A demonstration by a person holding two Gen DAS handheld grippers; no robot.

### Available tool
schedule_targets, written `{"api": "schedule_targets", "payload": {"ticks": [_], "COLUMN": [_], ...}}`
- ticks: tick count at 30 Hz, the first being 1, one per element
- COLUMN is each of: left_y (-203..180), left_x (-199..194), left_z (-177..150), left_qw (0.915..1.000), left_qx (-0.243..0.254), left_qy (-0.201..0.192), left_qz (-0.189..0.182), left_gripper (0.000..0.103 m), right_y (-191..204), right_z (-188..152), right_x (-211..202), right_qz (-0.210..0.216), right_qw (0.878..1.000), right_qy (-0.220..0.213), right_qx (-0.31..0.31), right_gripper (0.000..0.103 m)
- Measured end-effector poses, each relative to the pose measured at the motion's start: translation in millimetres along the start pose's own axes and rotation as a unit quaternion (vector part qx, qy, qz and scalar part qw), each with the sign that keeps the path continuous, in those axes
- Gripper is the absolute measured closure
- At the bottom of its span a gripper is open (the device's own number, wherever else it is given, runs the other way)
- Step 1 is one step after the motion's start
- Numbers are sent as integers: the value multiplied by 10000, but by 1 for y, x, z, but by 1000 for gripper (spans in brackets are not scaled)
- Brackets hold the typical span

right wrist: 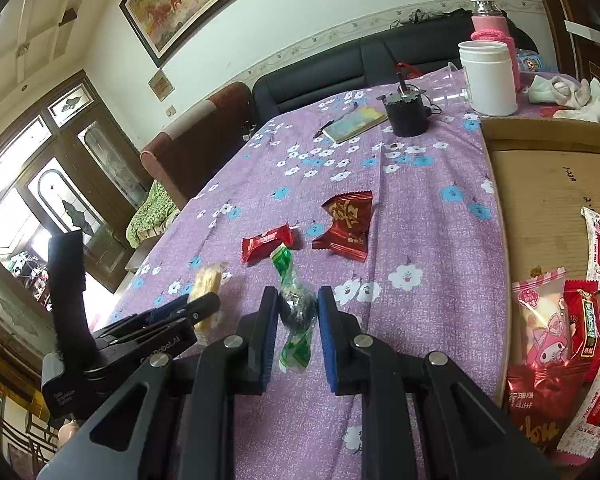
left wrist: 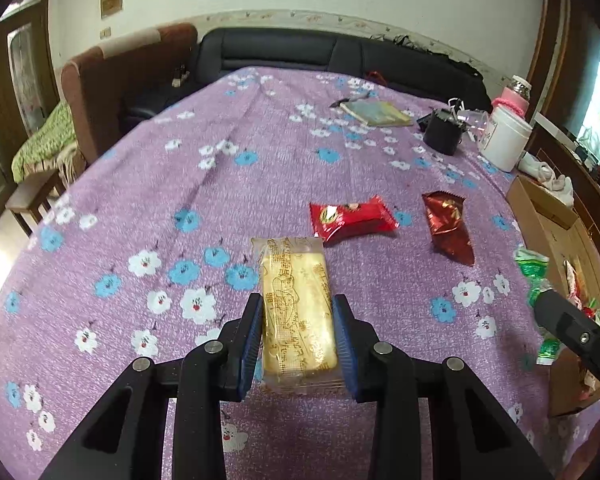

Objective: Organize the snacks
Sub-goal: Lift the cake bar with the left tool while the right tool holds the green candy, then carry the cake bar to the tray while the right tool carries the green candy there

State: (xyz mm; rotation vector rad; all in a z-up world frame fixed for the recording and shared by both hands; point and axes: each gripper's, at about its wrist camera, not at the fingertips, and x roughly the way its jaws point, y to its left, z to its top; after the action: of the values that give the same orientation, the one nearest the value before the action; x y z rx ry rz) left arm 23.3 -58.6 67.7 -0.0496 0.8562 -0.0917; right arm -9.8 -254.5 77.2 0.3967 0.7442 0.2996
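Nearest the left wrist camera, the left gripper (left wrist: 298, 334) has its blue pads clamped on the two long sides of a pale yellow rectangular cake in a clear printed wrapper (left wrist: 296, 316). The cake is probably light and soft, so a hard squeeze could crush it; holding it across the middle, as here, looks sound. The film is likely slippery.

The right gripper (right wrist: 299, 320) is closed on the round middle of a green twist-wrapped candy (right wrist: 298, 308). The candy looks small, light and firm; its crinkly tails would give no hold.

The open brown cardboard box (right wrist: 540, 184) already holds several packets. Just beside it, on the purple flowered cloth (right wrist: 432, 240), lie a dark red foil packet (right wrist: 346, 220) and, farther from the box, a bright red wrapped bar (right wrist: 266, 242). Both are probably light and crackly, best taken across the body.
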Motion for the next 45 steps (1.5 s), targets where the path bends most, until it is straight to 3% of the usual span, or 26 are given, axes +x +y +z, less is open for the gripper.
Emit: {"api": "schedule_targets", "payload": {"ticks": [12, 45], "left_y": [-21, -39], "left_x": [-27, -43], "left_z": [-3, -10], "left_qw": [9936, 9803], "left_qx": [549, 946], "left_qy": [-880, -1498], "left_qz": [455, 875], "left_gripper": [66, 66], "right_y": [5, -12], "right_z": [-2, 8], "right_x": [2, -7], "right_qz": [-21, -130], "right_qw": [9999, 9997], "right_qy": [10, -184], "right_qx": [-137, 106], "right_gripper": [84, 84]}}
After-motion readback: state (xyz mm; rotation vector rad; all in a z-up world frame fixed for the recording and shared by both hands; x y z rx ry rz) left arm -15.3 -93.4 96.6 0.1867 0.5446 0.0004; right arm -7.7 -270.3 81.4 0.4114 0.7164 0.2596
